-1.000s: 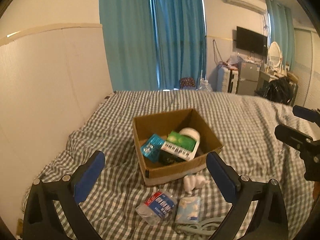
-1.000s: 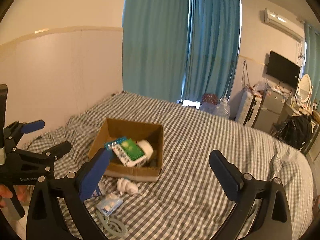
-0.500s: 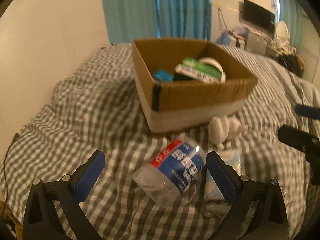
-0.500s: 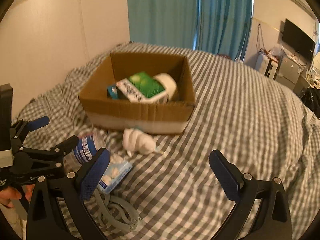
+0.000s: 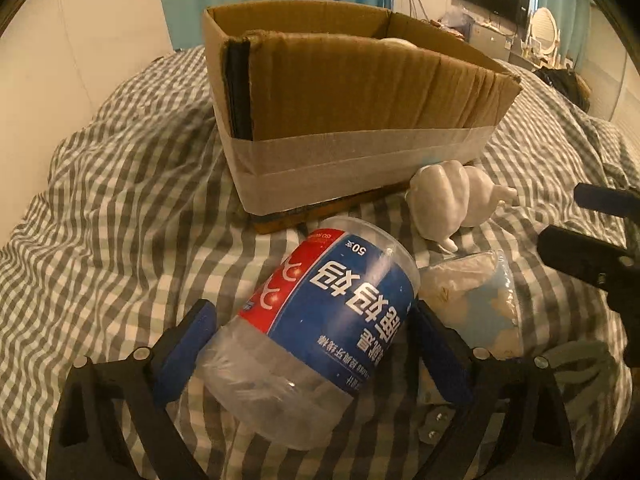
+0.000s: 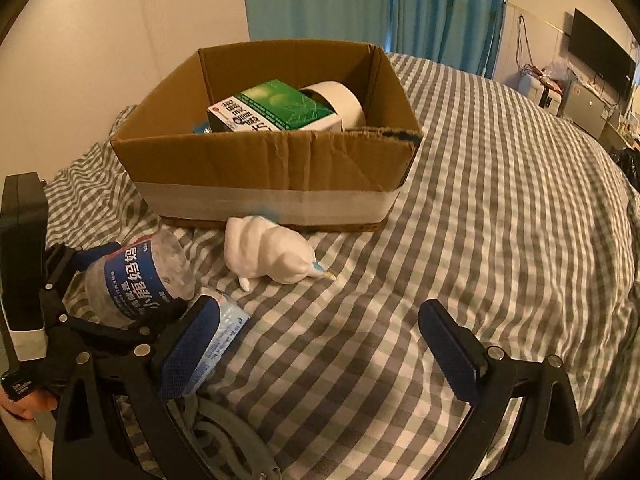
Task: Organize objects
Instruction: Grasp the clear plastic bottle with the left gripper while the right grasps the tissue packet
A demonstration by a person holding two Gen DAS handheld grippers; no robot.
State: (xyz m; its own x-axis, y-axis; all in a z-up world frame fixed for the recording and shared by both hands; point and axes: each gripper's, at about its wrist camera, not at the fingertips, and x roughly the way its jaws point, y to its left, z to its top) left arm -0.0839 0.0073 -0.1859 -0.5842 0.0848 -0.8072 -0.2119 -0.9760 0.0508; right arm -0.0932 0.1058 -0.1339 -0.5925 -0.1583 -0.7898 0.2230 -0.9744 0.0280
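A clear plastic jar with a blue and red label (image 5: pixel 320 320) lies on its side on the checked bedspread, between the fingers of my left gripper (image 5: pixel 316 344), which is open around it. It also shows in the right wrist view (image 6: pixel 136 280). Behind it stands a cardboard box (image 6: pixel 264 172) holding a green and white carton (image 6: pixel 276 112) and a white tape roll (image 6: pixel 340 100). A white figurine (image 6: pixel 268 256) lies in front of the box. My right gripper (image 6: pixel 320 344) is open and empty above the bedspread.
A clear packet of white pads (image 5: pixel 476 300) lies right of the jar, partly under my right gripper's left finger in the right wrist view (image 6: pixel 216 340). A grey plastic hanger piece (image 6: pixel 236 444) lies at the near edge. Walls, curtains and furniture stand beyond the bed.
Both grippers have moved down and forward towards the objects. The left gripper has come around the jar, which now sits between its fingers. Both stay open.
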